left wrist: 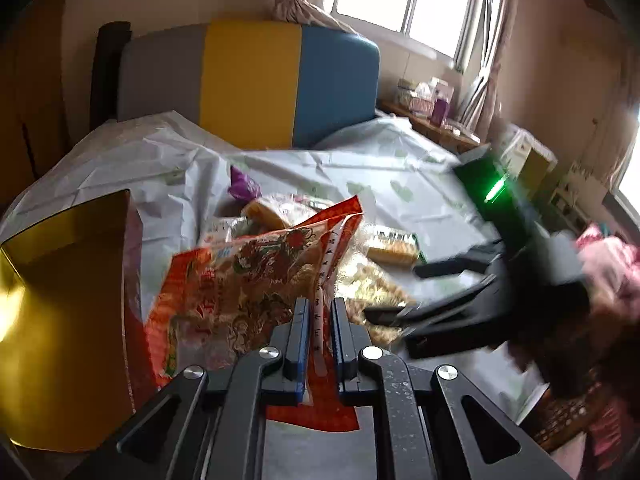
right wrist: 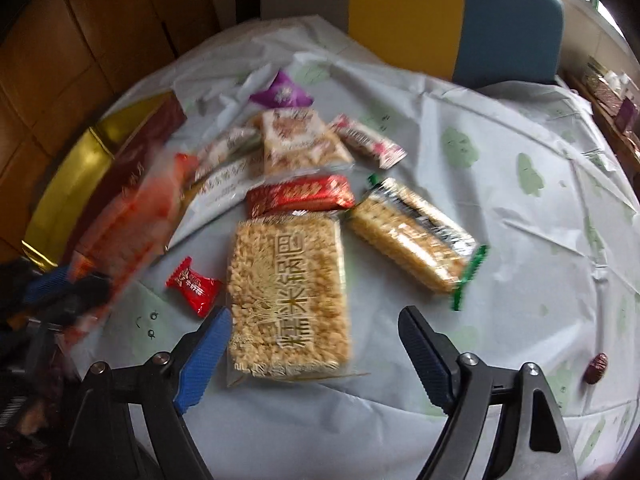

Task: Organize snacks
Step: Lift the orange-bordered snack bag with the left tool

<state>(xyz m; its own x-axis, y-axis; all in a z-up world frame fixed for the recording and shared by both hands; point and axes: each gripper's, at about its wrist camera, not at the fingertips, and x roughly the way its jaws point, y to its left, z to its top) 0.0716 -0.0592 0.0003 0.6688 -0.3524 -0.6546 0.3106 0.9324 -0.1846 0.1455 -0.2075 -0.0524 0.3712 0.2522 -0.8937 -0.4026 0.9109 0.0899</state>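
The right hand-held gripper (right wrist: 314, 330) hangs open over the counter (right wrist: 500, 160), its jaws straddling the near end of the rice-cracker slab (right wrist: 286, 292), whose long axis runs straight away from it. The left hand-held gripper (left wrist: 320, 322) (nearer the gold box (left wrist: 60, 320)) pinches 1 red-orange snack bag (left wrist: 240, 280). About 8 other packets lie loose.

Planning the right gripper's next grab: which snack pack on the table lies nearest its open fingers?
The big clear-wrapped puffed rice cake block, lying between the right gripper fingers. The green-ended cracker pack and small red candy lie farther off.
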